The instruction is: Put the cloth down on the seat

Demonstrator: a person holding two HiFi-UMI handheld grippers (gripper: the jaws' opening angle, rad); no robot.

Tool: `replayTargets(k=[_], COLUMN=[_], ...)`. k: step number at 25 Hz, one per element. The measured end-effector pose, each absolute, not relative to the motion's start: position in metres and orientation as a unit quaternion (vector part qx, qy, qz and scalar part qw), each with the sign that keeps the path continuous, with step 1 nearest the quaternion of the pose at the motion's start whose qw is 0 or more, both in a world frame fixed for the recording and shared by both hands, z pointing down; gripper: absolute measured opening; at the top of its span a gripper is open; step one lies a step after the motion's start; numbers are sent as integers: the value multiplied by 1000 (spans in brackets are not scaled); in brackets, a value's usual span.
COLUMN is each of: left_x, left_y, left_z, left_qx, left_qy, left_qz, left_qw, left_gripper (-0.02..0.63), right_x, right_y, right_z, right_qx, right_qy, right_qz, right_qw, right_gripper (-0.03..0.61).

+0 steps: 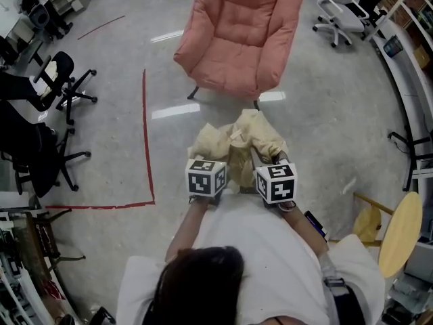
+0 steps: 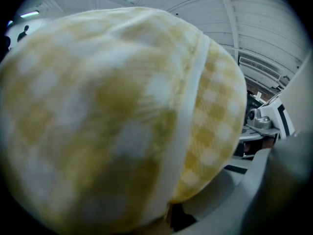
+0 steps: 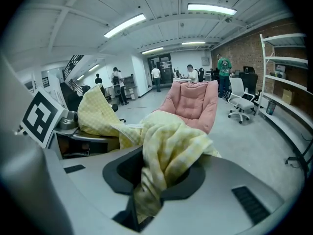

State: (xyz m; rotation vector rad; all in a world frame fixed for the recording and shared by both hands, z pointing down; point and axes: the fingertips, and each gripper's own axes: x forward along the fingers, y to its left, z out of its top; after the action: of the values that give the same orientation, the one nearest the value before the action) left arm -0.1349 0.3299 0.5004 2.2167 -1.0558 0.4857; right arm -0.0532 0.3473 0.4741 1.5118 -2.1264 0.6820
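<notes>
1. The person's dark hair [image 1: 196, 283] and white shirt [image 1: 270, 249] fill the bottom of the head view, with both forearms reaching forward.
2. The left gripper [image 1: 206, 177] and the right gripper [image 3: 146, 204] are side by side and near each other, with a yellow-and-white checked cloth [image 1: 237, 144] bunched between and ahead of them.
3. The right gripper's jaws are closed tight on a fold of the cloth, which spills up and over them in a loose heap.
4. The cloth blocks almost all of the left gripper view. Its white hem runs down to where the jaws meet, and the jaws look closed on it.
5. The cloth hangs in the air above the floor [image 1: 325, 134], short of the pink armchair [image 1: 240, 36] and apart from its seat. A strip of bare floor lies between them.
6. The armchair is padded, stands on dark legs and faces the person.
7. A red tape line [image 1: 145, 134] marks a corner on the floor to the left.
8. Black office chairs [image 1: 64, 80] stand at the left edge, a white office chair [image 1: 342, 5] at upper right, and a round wooden stool [image 1: 399, 232] at lower right.
9. The floor is grey, glossy and speckled, and it reflects the lights.
10. The right gripper view shows a white ceiling with strip lights [image 3: 124, 26], a brick wall [image 3: 244, 53], white shelving [image 3: 288, 67] and people [image 3: 156, 75] standing far back
</notes>
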Motion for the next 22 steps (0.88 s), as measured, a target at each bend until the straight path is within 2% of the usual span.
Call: replayTargets(k=[9,22], left_x=[-114,-47], left_y=[279,188], left_z=[512,504], left_qx=[823,815], left_qy=[-422,-433], left_qz=[189,198], left_qw=[329,331], left_gripper=[49,49], right_x=[-31,38], right_y=[290,195], right_z=[487,490], right_qx=[519,501], right_qy=[-780,-786], right_qz=[259,276], right_qw=[234,235], right_gripper=[103,103])
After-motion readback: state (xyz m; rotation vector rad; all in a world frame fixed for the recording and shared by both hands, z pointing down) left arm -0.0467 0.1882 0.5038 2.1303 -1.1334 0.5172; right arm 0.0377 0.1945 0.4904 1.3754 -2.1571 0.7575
